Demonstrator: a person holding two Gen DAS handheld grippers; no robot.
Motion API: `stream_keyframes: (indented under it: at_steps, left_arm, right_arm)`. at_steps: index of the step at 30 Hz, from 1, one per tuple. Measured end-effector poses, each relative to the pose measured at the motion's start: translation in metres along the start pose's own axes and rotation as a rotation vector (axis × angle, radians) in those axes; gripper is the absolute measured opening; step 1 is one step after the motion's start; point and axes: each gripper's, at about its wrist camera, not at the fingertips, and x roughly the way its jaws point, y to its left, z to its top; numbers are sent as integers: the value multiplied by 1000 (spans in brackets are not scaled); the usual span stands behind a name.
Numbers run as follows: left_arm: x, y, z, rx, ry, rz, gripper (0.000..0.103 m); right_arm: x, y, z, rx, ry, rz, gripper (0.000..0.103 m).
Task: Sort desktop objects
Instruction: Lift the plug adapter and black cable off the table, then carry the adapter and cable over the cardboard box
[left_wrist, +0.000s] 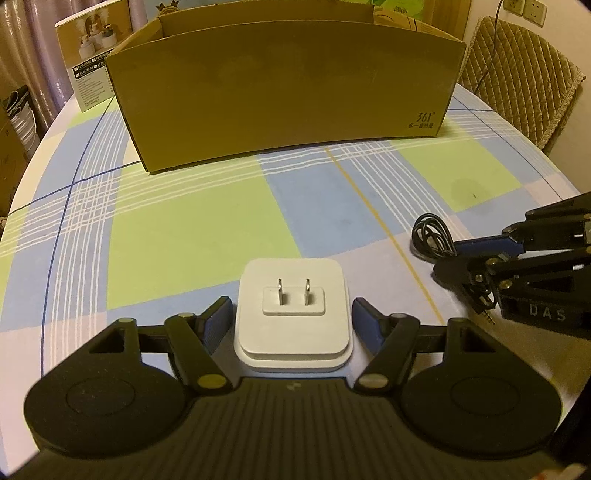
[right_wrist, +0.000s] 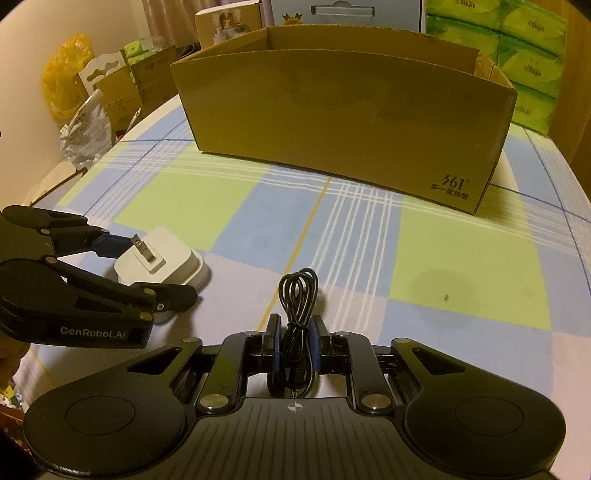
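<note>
A white plug adapter (left_wrist: 293, 321) lies prongs-up on the checked tablecloth (left_wrist: 184, 229). My left gripper (left_wrist: 291, 314) straddles it, open, a blue pad close beside each of its sides with a thin gap showing. In the right wrist view the adapter (right_wrist: 173, 264) sits at the left between the left gripper's fingers (right_wrist: 147, 269). My right gripper (right_wrist: 293, 326) is shut on a coiled black cable (right_wrist: 297, 291), whose loop sticks out ahead of the pads. From the left wrist view that cable (left_wrist: 428, 236) and the right gripper (left_wrist: 456, 254) are at the right.
An open cardboard box (left_wrist: 288, 92) (right_wrist: 343, 110) stands across the far side of the table. A quilted chair back (left_wrist: 517, 74) is behind on the right. Packets of green tissues (right_wrist: 532, 48), cartons and a yellow bag (right_wrist: 66, 74) crowd the room beyond the table's edge.
</note>
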Motion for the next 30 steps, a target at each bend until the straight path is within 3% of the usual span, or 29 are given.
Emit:
stream_keyframes:
  at_steps: [20, 30]
  left_arm:
    - [-22, -5, 21, -10, -44, -2, 60]
    - [-47, -5, 45, -27, -117, -25, 60]
  right_arm:
    - [-16, -7, 11, 35, -74, -27, 13]
    - [-41, -15, 29, 30, -151, -70, 13]
